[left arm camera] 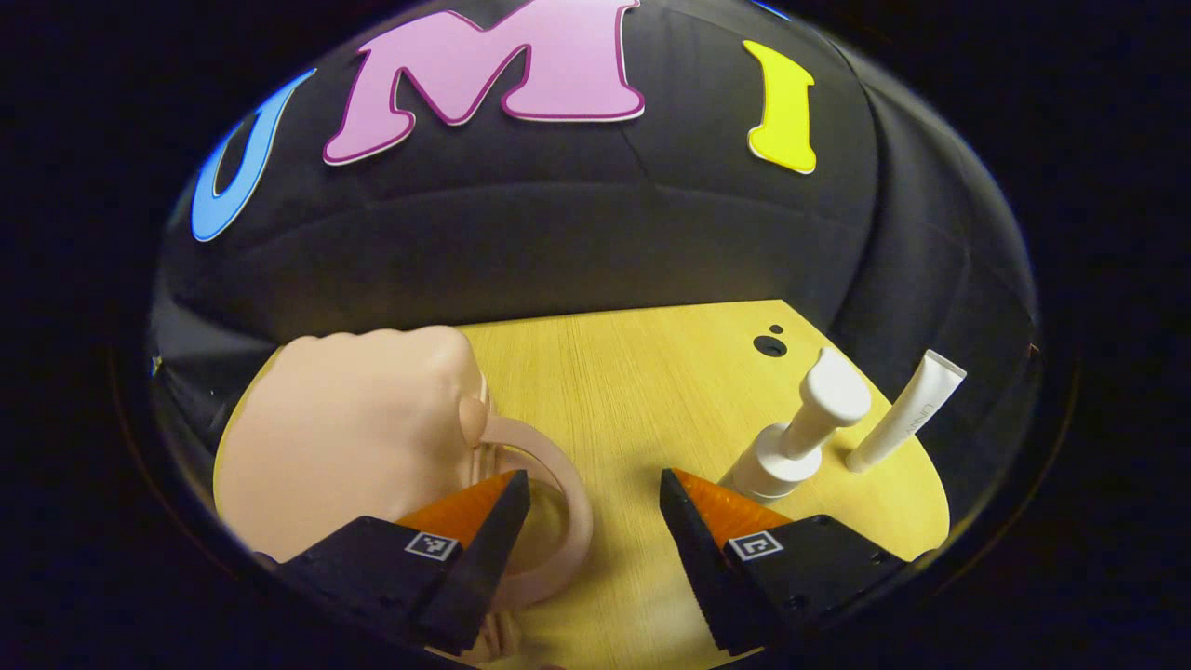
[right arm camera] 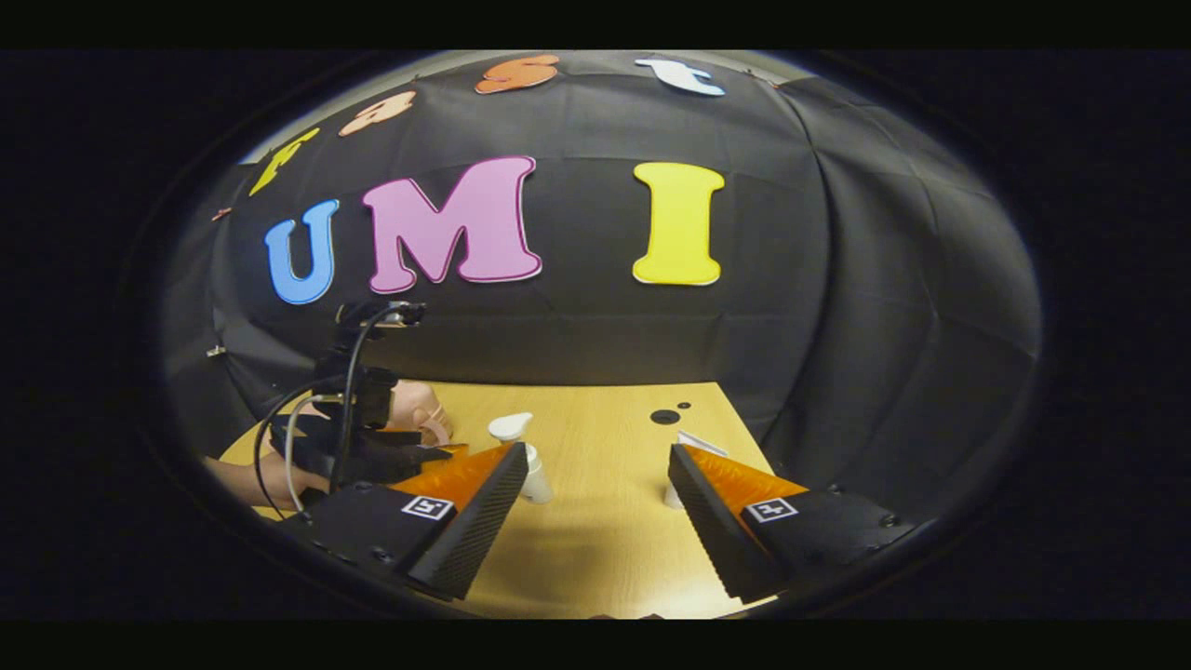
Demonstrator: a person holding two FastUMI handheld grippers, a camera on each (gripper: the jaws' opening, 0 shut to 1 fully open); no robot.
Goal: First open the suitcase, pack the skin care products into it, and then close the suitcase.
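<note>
A small peach-pink suitcase (left arm camera: 354,428) lies shut at the left of the wooden table (left arm camera: 614,391), its ring handle (left arm camera: 568,475) pointing toward the middle. My left gripper (left arm camera: 594,484) is open, its left finger lying over that ring and its right finger over bare wood. A white pump bottle (left arm camera: 800,433) and a white tube (left arm camera: 907,409) stand upright to the right of it. In the right gripper view my right gripper (right arm camera: 595,456) is open above the table. The pump bottle (right arm camera: 523,456) is just past its left finger, and the tube (right arm camera: 684,447) is half hidden behind its right finger.
Two dark round holes (left arm camera: 769,345) mark the far part of the table near the back edge. In the right gripper view the left gripper's black body with cables (right arm camera: 363,437) and a forearm (right arm camera: 242,479) are at the left beside the suitcase (right arm camera: 414,405).
</note>
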